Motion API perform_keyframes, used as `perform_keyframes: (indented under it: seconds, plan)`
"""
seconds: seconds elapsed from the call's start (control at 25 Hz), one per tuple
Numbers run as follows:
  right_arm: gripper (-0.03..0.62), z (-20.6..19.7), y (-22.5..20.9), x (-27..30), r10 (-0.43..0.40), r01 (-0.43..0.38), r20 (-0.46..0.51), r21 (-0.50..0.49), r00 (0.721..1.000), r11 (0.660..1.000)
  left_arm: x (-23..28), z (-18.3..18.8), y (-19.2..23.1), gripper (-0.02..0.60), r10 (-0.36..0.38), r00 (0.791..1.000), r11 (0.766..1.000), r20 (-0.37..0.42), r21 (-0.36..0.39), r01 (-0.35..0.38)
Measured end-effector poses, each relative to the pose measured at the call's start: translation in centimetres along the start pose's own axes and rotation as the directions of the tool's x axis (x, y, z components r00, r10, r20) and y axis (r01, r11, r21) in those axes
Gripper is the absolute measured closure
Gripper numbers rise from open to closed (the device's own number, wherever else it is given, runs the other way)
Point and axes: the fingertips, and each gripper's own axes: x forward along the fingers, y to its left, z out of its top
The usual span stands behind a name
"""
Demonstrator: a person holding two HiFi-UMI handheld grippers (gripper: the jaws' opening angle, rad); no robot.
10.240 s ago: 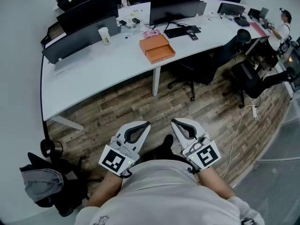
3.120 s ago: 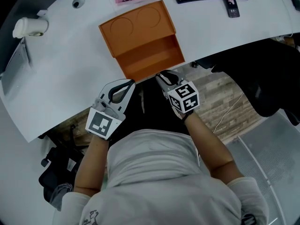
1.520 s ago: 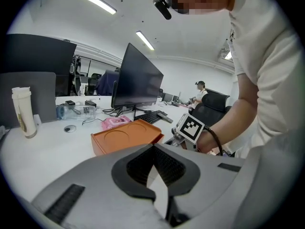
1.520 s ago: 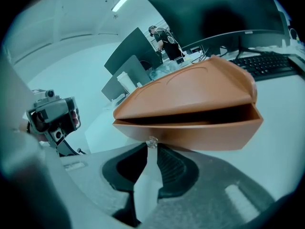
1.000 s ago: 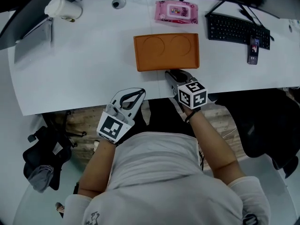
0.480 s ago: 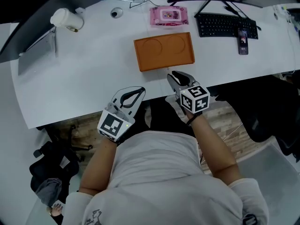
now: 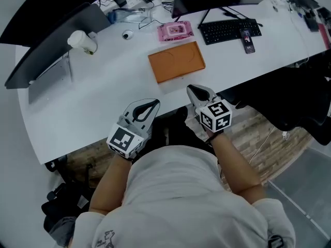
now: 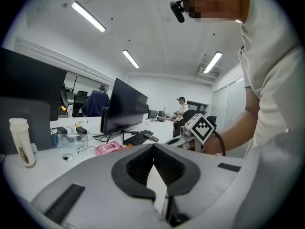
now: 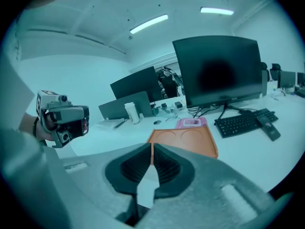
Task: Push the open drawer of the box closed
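Box [image 7: 176, 61] shows whole overhead only; left hand-held gripper [image 8: 153, 147] pinched empty, right hand-held gripper [image 9: 151, 146] just closed empty.

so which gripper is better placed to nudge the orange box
Likely right: right gripper, its jaws just closing on nothing, is nearer the orange box and faces it; left gripper sits further off.

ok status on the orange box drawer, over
left gripper jaws shut, empty. right gripper jaws just closing, nothing between them. flat orange box looks shut flush. nothing in the way.
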Motion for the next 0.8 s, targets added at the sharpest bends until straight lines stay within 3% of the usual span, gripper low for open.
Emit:
perform_keyframes:
  seconds: [0.56, 0.8]
  plan:
    - [0.591, 5.0, 6.6, -6.2, -0.052, 0.070, 0.152, -0.113, 0.987, 0.991, -6.6, 5.6, -3.7, 0.581, -0.091, 0.992, 0.990, 0.091, 0.119, 0.080]
    - [0.591, 5.5, 9.4, -10.1, -0.068, 0.101, 0.181, -0.178, 0.981, 0.979, -9.8, 8.4, -6.4, 0.581, -0.137, 0.980, 0.985, 0.142, 0.124, 0.120]
